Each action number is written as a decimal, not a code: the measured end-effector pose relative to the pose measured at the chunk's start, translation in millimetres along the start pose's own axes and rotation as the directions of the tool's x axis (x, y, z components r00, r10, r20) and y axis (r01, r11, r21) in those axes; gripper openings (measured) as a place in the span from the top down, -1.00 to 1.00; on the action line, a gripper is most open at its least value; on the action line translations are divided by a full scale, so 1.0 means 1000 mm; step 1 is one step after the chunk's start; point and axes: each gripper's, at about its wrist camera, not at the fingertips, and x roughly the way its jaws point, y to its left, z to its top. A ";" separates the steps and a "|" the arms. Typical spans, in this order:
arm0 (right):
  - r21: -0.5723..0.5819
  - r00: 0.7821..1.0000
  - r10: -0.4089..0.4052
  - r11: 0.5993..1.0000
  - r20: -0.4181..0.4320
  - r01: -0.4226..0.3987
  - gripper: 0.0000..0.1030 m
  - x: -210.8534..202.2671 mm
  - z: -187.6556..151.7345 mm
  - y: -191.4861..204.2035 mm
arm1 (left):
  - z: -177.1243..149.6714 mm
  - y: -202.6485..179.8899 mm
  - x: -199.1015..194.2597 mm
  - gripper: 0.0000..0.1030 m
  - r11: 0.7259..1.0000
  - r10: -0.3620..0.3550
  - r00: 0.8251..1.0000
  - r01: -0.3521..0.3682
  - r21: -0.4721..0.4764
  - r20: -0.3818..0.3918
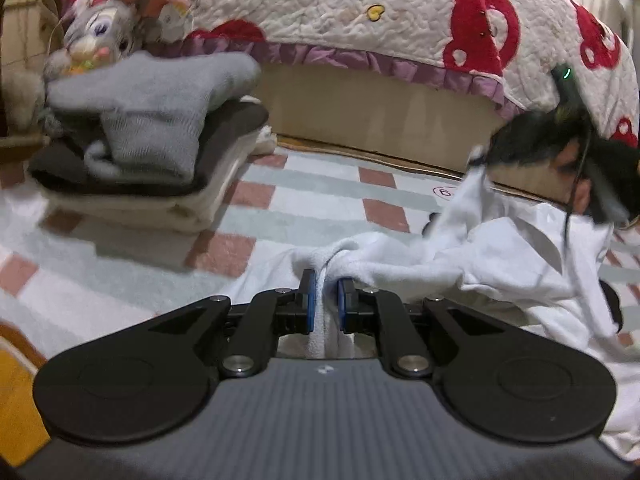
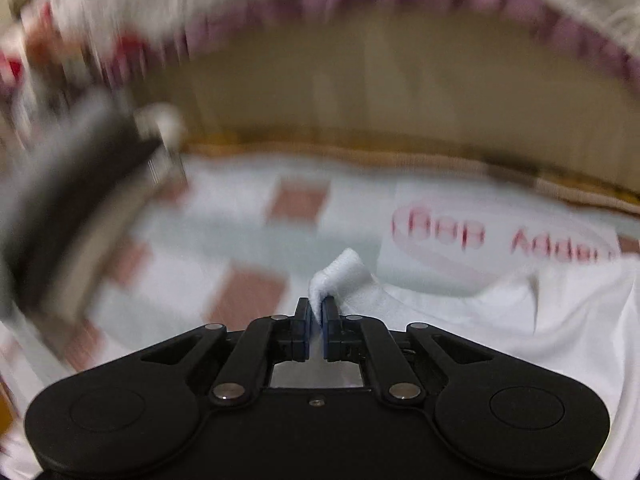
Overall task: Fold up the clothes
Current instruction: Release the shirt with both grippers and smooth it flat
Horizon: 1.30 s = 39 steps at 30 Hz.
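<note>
Both tools are clamped on the same white, soft cotton garment [image 1: 500, 264], which lies crumpled on the checked white, grey-green and terracotta floor mat [image 1: 312, 200] in front of the bed with its cream quilt printed with red bears [image 1: 360, 12]. The left tool [image 1: 325, 300] has its blue pads nearly together, with a thick fold of the white cloth squeezed between them and running back under the body of the tool. The right tool [image 2: 318, 320] is pinched almost fully closed on a small ribbed tab of the same cloth, perhaps a cuff or hem corner, and only the tip of it sticks up past the pads.

That thin bite on the right looks like the weak spot to me. If the two hands pull apart to spread the garment, the ribbed edge could slide out and the cloth would drop in a heap. The right wrist view is badly smeared, which suggests brisk movement, and a jerk would make a slip likelier.

The person's head [image 1: 568, 168] is bent low over the cloth, close enough for hair to get in the way.

To the left, the stack of folded clothes, grey knit on top [image 1: 152, 120], sits near; a wide swing could topple it.
</note>
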 end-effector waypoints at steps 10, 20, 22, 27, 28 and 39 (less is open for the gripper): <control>-0.054 0.987 0.016 0.998 0.161 -0.008 0.88 -0.031 0.089 -0.015 | 0.109 0.026 0.031 0.81 0.952 0.102 0.977 -0.150 0.267 0.187; -0.121 0.962 0.091 0.991 0.257 -0.062 0.68 0.023 0.178 0.012 | 0.180 0.071 0.134 0.66 0.871 0.403 0.908 -0.420 0.255 0.116; -0.039 0.978 0.069 0.997 0.197 -0.062 0.03 0.046 0.169 0.011 | 0.173 0.066 0.140 0.63 0.866 0.403 0.904 -0.427 0.262 0.142; 0.042 0.989 0.142 0.989 0.041 -0.144 0.04 0.054 0.097 0.008 | 0.150 0.046 0.105 -0.17 0.953 0.247 0.962 -0.263 0.154 0.111; 0.039 0.987 0.159 0.986 0.008 -0.159 0.04 0.049 0.078 0.007 | 0.142 0.042 0.098 -0.14 0.971 0.197 0.977 -0.206 0.123 0.086; -0.032 0.986 0.117 0.992 -0.121 -0.122 -0.05 -0.109 -0.106 -0.031 | 0.022 -0.051 0.049 -0.10 0.971 -0.177 0.961 0.205 0.120 -0.212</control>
